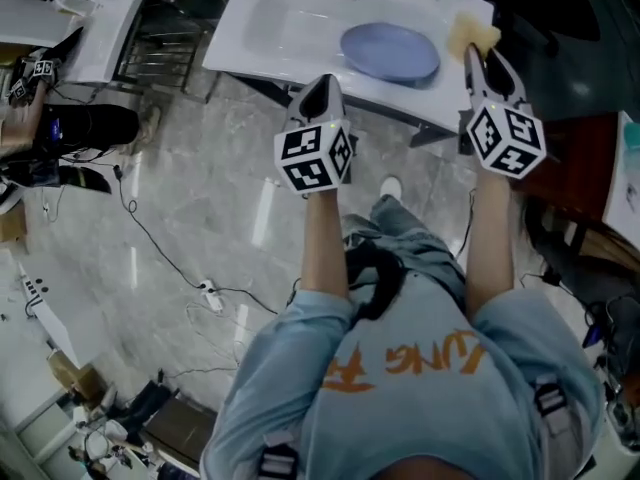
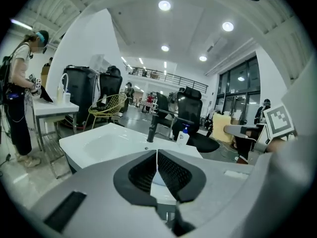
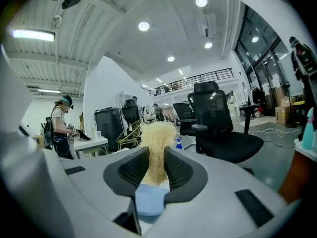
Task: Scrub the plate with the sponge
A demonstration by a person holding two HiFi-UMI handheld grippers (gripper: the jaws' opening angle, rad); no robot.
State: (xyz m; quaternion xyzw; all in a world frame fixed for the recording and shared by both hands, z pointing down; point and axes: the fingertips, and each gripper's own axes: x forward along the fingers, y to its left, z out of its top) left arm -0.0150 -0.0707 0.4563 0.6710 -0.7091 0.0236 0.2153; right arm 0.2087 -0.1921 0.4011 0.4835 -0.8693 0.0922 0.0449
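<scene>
Looked down past a pale blue shirt (image 1: 420, 388) and two forearms in the lower half of the frame toward a white worktop (image 1: 250, 53) with a basin at the top. Found the blue plate (image 1: 390, 52) lying flat on that worktop at top centre, just right of the basin hollow. Held the yellow sponge (image 1: 472, 33) pinched in the right tongs (image 1: 487, 58) at the upper right, just beside the plate's right rim. Could not tell from above whether sponge and rim touched. Held the left tongs (image 1: 322, 86) pressed together on nothing, over the worktop's near edge, below and left of the plate.

Judged the step as bringing sponge to plate, with no scrubbing begun. Called for carrying the sponge leftward over the plate's middle and tipping the right tongs down, so that only the soft tuft past the pads met the plate and never the hard tips. Seemed wise to press lightly: gripped low, with most of it standing free, and likely to fold or work loose under a hard push. Risked skating the plate across the smooth worktop toward the basin, with nothing pinning it. Looked worth resting the closed left tongs against the near left rim as a stop, then scrubbing in small circles from centre out.
</scene>
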